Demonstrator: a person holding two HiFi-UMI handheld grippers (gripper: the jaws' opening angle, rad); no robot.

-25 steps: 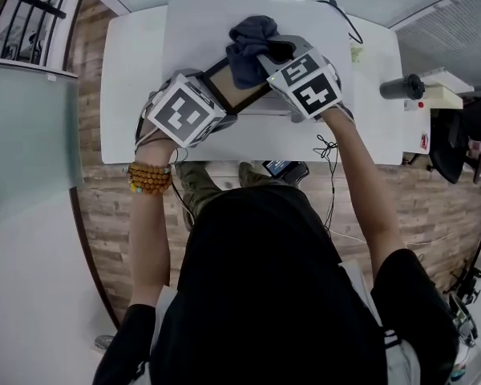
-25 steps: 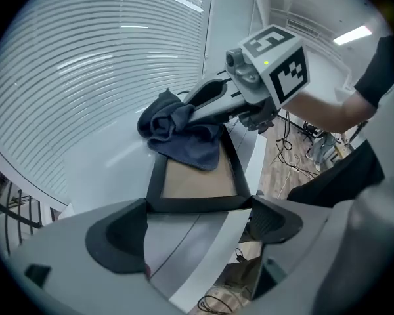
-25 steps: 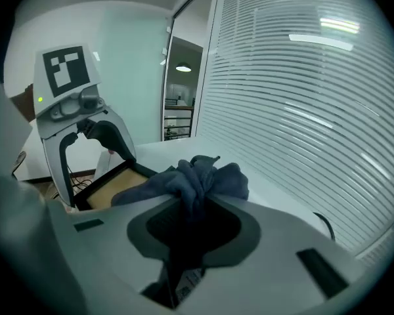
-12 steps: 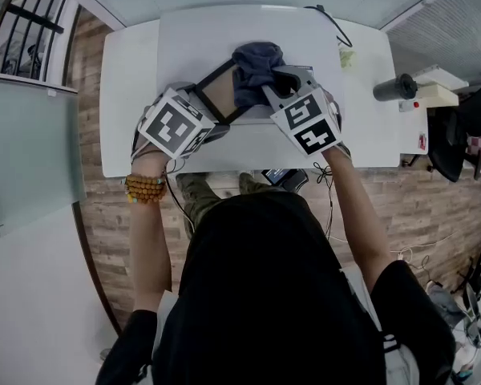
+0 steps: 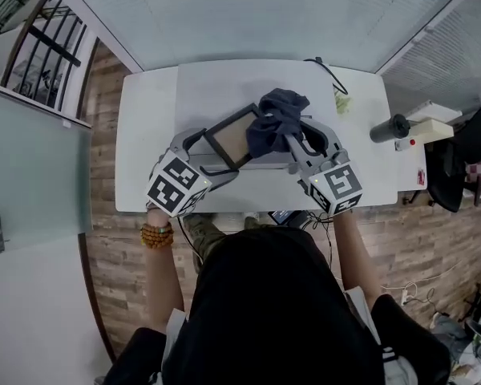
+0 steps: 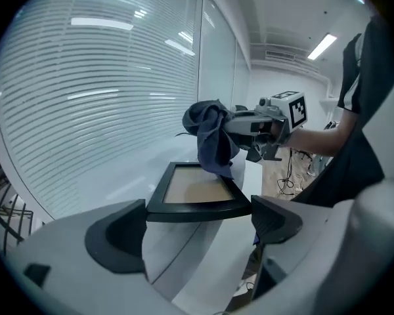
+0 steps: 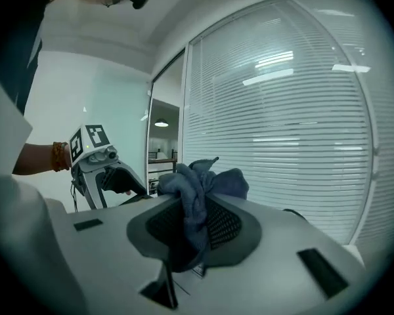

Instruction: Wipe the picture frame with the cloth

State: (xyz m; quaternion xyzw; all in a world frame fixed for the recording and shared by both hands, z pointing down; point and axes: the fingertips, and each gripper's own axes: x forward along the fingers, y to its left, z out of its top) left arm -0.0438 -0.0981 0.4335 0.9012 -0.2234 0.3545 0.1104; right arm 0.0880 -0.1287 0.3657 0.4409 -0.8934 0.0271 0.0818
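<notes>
A black picture frame (image 5: 231, 137) with a tan panel hangs tilted above the white table (image 5: 156, 127). My left gripper (image 5: 211, 157) is shut on its near edge (image 6: 198, 210). A dark blue cloth (image 5: 274, 121) is bunched between the jaws of my right gripper (image 5: 295, 139), whose jaws are opening a little while the pads still pinch it. In the left gripper view the cloth (image 6: 211, 138) dangles over the frame's far right corner. In the right gripper view the cloth (image 7: 197, 195) fills the gap between the pads, and the left gripper (image 7: 111, 179) shows beyond.
A black cable (image 5: 329, 72) and a small pale green item (image 5: 342, 103) lie at the table's far right. A dark cylinder (image 5: 391, 127) sits on a stand to the right. Window blinds run behind the table, and a railing (image 5: 40, 46) stands at the left.
Both grippers have risen and pulled nearer to me. The frame has come up with the left gripper, and the cloth has lifted off the frame's face toward its right corner.
</notes>
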